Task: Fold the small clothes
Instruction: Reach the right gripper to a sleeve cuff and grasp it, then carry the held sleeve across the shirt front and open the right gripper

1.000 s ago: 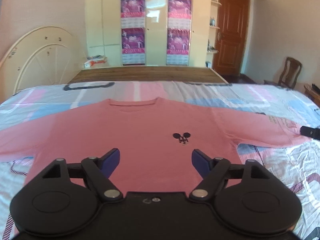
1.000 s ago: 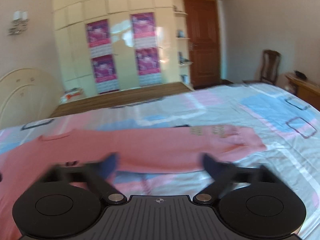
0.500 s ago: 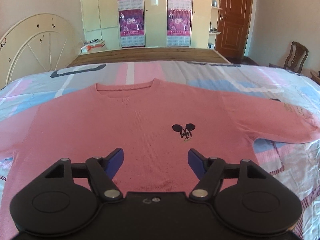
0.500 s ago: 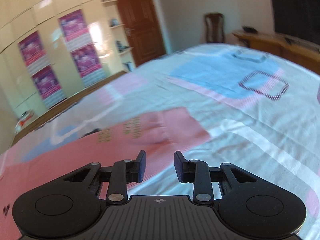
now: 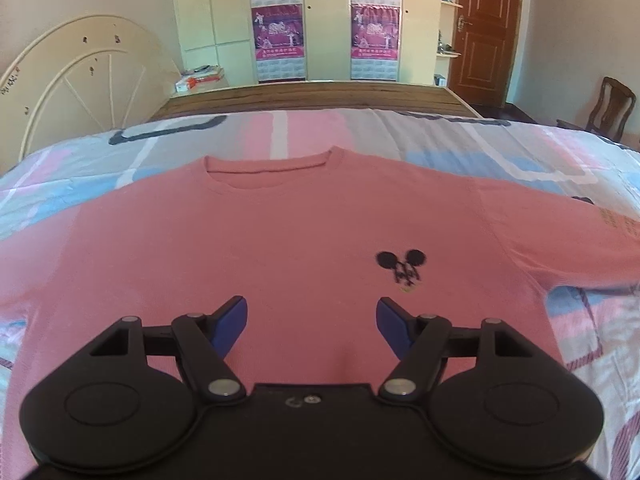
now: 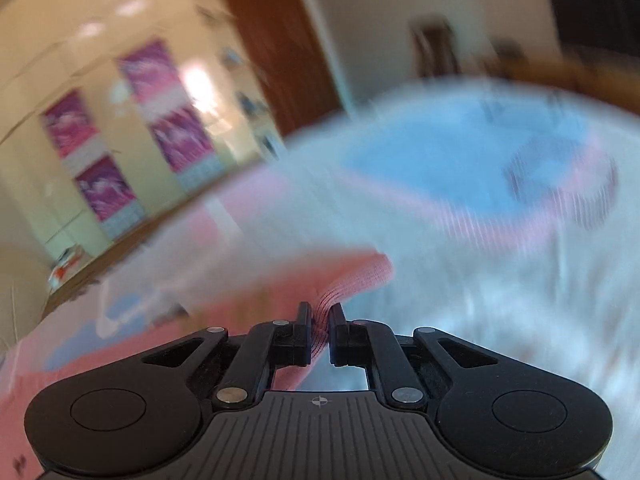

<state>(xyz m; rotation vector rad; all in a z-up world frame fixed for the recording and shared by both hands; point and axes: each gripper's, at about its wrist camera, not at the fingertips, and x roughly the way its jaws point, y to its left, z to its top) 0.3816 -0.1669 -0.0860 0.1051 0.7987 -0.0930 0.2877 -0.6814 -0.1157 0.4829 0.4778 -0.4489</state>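
The pink sweater (image 5: 280, 232) is lying spread flat, front up, across the middle of the bed (image 5: 520, 148), its collar pointing toward the far edge; the sleeve cuff (image 6: 360, 276) is being pinched by the right gripper (image 6: 319, 316), jaws clamped on the fabric; the left gripper (image 5: 311, 316) is hovering over the hem with jaws apart, holding nothing; a sleeve fold seems to be starting, so the cuff probably needs carrying inward across the chest.

Cream wardrobe (image 5: 324, 20) with purple posters (image 5: 278, 32), a brown door (image 5: 486, 32), wooden chair (image 5: 610, 106) by the wall, patchwork bedsheet (image 5: 280, 132).
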